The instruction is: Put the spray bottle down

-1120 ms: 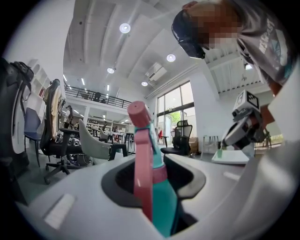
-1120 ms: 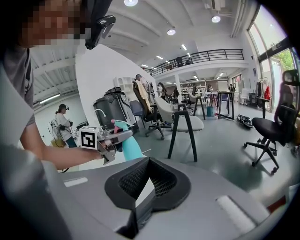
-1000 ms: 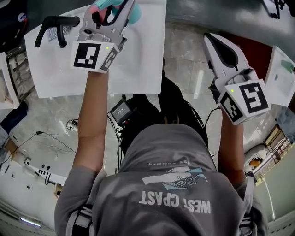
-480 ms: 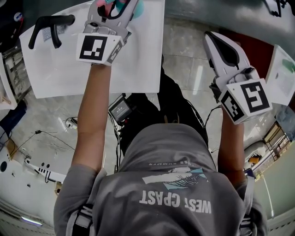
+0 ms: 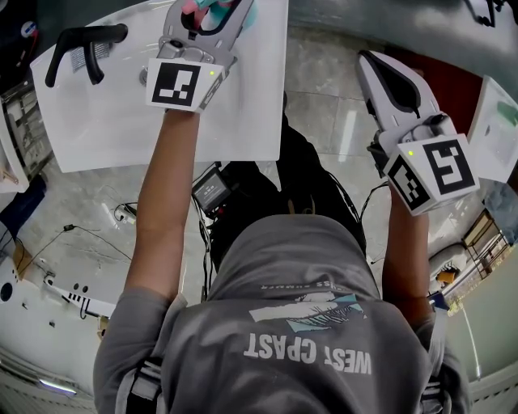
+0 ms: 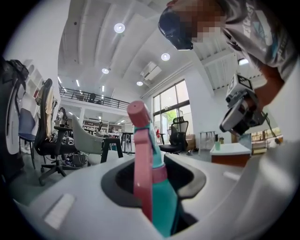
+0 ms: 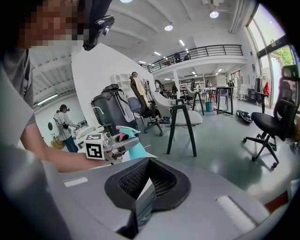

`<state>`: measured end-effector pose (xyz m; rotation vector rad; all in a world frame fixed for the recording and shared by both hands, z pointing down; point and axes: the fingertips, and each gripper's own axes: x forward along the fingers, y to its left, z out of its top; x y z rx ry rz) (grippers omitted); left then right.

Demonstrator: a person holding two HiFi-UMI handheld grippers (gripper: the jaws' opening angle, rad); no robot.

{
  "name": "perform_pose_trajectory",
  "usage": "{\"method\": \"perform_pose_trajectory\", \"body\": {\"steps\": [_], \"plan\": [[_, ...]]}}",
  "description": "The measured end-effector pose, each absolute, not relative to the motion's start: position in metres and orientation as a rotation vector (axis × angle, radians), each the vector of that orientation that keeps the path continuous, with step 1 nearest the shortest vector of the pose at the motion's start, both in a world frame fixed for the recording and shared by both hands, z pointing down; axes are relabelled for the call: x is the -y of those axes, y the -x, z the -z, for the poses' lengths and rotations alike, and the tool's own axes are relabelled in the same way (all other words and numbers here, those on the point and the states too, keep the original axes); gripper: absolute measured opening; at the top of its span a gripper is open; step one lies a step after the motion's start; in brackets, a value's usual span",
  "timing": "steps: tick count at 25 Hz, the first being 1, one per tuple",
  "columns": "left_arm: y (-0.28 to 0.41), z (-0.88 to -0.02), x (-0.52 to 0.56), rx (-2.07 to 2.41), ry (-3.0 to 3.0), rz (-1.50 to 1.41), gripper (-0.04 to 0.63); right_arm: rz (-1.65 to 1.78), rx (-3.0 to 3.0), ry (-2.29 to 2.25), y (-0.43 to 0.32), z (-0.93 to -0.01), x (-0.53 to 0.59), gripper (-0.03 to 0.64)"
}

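Note:
The spray bottle (image 6: 165, 199) is teal with a pink head and trigger (image 6: 140, 154). My left gripper (image 5: 212, 8) is shut on its neck and holds it upright over the white table (image 5: 105, 121) at the top of the head view. The right gripper view also shows the bottle (image 7: 137, 151) in that gripper, low by the tabletop. My right gripper (image 5: 379, 71) hangs off to the right over the floor, its jaws together and nothing between them.
A black handled tool (image 5: 81, 44) lies at the table's far left corner. A second white table (image 5: 495, 133) stands at the right edge. Cables and a small black box (image 5: 212, 192) lie on the floor below the table. A person's body fills the lower frame.
The left gripper with the bottle has shifted right and further over the table, sinking a little. The right gripper has stayed put.

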<state>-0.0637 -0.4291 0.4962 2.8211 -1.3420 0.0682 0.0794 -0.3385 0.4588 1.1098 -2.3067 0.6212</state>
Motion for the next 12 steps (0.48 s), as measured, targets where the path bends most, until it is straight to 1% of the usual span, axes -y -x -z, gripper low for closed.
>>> {"method": "perform_pose_trajectory", "body": {"steps": [8,10,12], "plan": [[0.058,-0.506,0.422,1.265,-2.843,-0.162,0.162,-0.616,2.317,-1.106,-0.076,-0.456,0.338,0.002],[0.055,-0.505,0.419,1.228,-2.868,-0.192,0.194,-0.612,2.321,-1.106,-0.076,-0.452,0.337,0.002],[0.053,-0.505,0.417,1.186,-2.890,-0.240,0.248,-0.607,2.323,-1.107,-0.074,-0.449,0.336,0.002]]}}
